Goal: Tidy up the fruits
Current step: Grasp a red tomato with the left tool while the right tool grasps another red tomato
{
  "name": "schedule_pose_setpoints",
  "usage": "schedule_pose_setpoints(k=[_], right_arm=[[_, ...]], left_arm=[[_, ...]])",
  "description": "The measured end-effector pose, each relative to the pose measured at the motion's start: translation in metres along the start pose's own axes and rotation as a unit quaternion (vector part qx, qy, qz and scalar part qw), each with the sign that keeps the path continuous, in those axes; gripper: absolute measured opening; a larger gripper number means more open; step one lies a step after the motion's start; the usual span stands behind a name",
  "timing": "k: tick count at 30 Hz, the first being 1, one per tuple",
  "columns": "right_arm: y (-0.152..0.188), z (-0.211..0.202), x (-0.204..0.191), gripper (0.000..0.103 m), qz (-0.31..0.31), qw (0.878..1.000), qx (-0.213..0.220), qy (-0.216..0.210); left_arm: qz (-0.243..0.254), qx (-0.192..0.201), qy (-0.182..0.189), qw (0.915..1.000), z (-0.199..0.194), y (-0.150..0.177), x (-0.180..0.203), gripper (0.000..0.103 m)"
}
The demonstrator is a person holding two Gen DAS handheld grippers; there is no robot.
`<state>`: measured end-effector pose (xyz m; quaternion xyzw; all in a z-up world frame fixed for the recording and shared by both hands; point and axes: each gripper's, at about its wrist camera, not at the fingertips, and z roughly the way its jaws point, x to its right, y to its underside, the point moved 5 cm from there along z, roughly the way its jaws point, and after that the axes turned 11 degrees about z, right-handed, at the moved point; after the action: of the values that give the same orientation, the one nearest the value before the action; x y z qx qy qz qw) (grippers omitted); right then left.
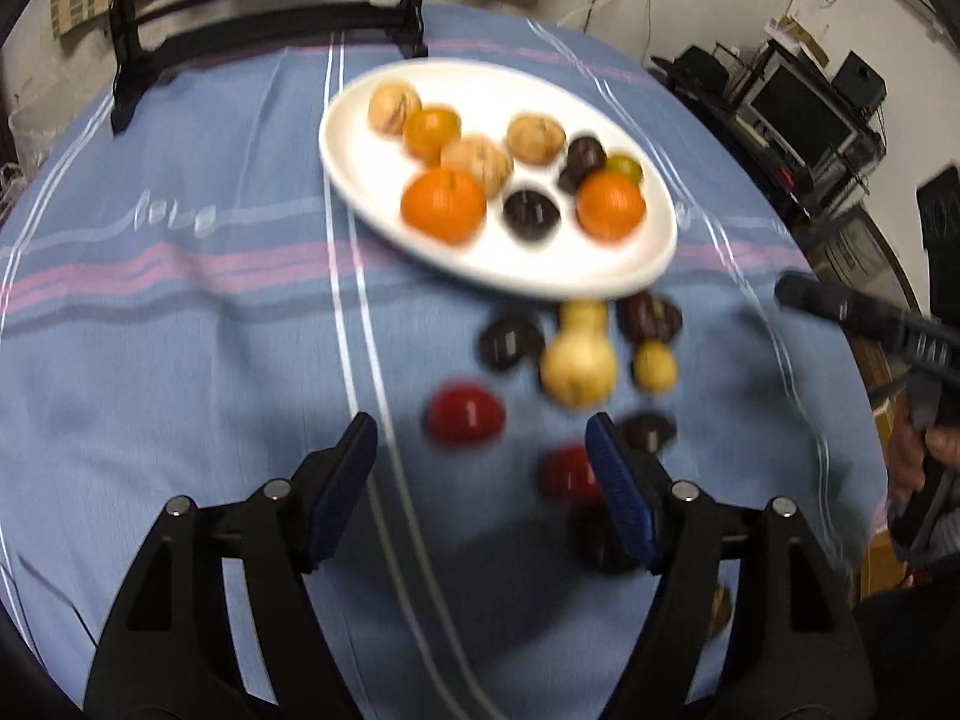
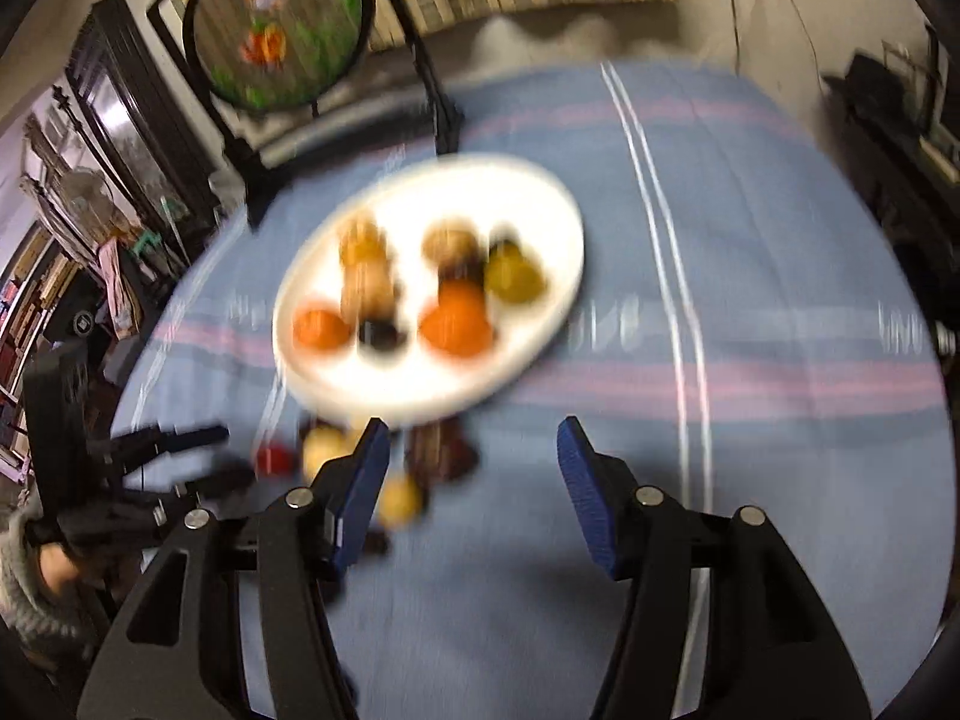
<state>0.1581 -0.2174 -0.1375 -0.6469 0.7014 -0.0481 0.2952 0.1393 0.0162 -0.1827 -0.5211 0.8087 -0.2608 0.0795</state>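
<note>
A white oval plate (image 1: 372,180) on the blue striped tablecloth holds oranges (image 1: 443,204), walnuts (image 1: 536,138) and dark fruits (image 1: 530,214). In front of it loose fruits lie on the cloth: a pale pear (image 1: 578,369), dark fruits (image 1: 510,341) and two red fruits (image 1: 465,414). My left gripper (image 1: 483,450) is open and empty, just short of the red fruits. My right gripper (image 2: 474,450) is open and empty, above the cloth in front of the plate (image 2: 540,204), with the loose fruits (image 2: 399,498) by its left finger. Both views are blurred.
A black stand with a round embroidered screen (image 2: 276,30) sits at the table's far edge behind the plate. Shelves and clutter (image 2: 54,252) lie to the left, and black electronics (image 1: 798,108) beyond the table's right edge. The right gripper shows in the left view (image 1: 840,306).
</note>
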Motion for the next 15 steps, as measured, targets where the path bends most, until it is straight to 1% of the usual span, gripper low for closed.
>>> schedule_pose_setpoints(k=[2, 4, 5, 7, 9, 11, 15], right_arm=[[0.031, 0.000, 0.000, 0.059, 0.003, 1.000, -0.030, 0.001], [0.051, -0.001, -0.003, 0.059, -0.010, 0.999, -0.053, 0.009], [0.055, -0.003, -0.006, 0.059, -0.019, 0.998, -0.057, 0.012], [0.054, -0.008, -0.012, 0.059, -0.035, 0.998, -0.051, 0.016], [0.050, -0.008, -0.021, 0.059, -0.051, 0.998, -0.046, 0.012], [0.050, -0.004, -0.024, 0.059, -0.067, 0.996, -0.053, 0.011], [0.053, 0.005, -0.033, 0.059, -0.093, 0.993, -0.071, 0.002]], left_arm=[[0.004, -0.006, 0.007, 0.9999, 0.000, 0.012, 0.005, 0.074], [0.013, -0.012, 0.011, 0.9998, -0.001, 0.021, 0.011, 0.080], [0.019, -0.014, 0.011, 0.9997, 0.000, 0.024, 0.014, 0.080], [0.026, -0.016, 0.008, 0.9995, 0.001, 0.026, 0.016, 0.081], [0.021, -0.013, 0.006, 0.9997, 0.000, 0.023, 0.015, 0.081], [0.008, -0.008, 0.003, 0.9999, -0.003, 0.022, 0.011, 0.081], [-0.020, -0.011, -0.006, 0.9997, -0.004, 0.026, 0.003, 0.081]])
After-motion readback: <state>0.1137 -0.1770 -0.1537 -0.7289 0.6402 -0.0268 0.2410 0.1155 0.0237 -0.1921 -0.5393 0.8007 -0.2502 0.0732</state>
